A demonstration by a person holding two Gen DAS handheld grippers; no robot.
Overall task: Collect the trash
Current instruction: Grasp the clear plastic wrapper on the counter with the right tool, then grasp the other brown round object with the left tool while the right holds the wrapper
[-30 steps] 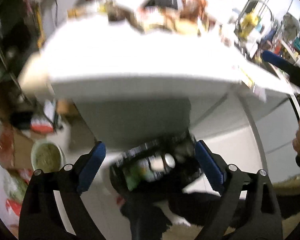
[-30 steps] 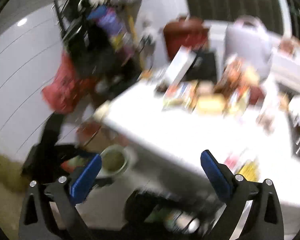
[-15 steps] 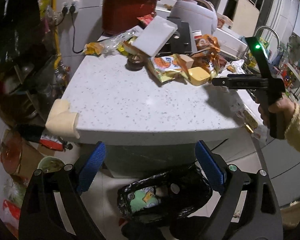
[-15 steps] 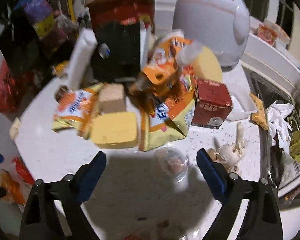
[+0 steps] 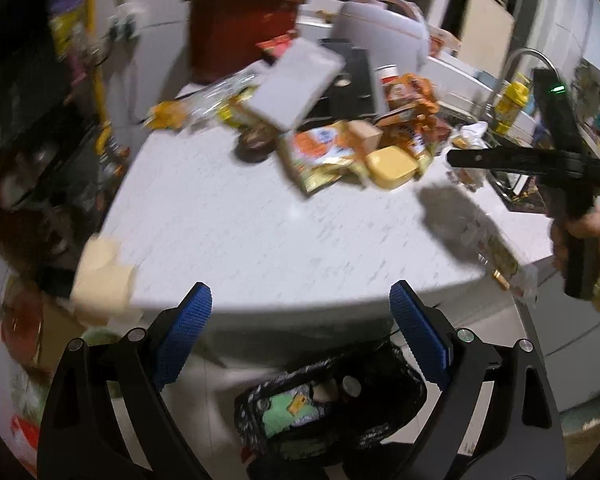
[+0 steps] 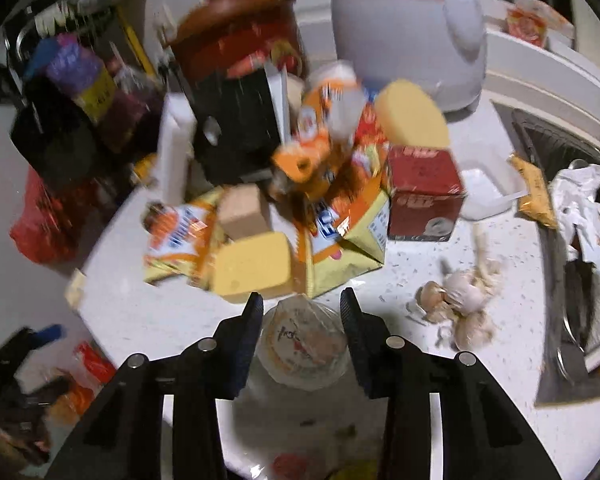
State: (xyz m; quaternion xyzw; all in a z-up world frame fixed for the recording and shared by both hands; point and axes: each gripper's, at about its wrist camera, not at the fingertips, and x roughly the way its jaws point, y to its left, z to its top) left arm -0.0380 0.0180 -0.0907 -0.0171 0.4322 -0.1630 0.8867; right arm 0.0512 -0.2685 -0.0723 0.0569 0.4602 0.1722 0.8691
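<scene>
The right gripper (image 6: 302, 304) is closing with the clear plastic cup (image 6: 304, 346) on its side between the fingers, rim seemingly facing them — though pad contact is unclear — while the left gripper (image 5: 300, 308), wide open and empty, hangs over the black trash bag (image 5: 332, 400) farther off.

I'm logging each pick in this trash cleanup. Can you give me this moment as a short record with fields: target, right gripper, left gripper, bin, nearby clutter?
target: clear plastic cup with printed lid, on the white counter
right gripper: right gripper jaws closing, cup between them
left gripper: left gripper open, empty, above the counter edge
bin: black trash bag on the floor below the counter, already holding wrappers
nearby clutter: yellow sponge, red carton, garlic
</scene>
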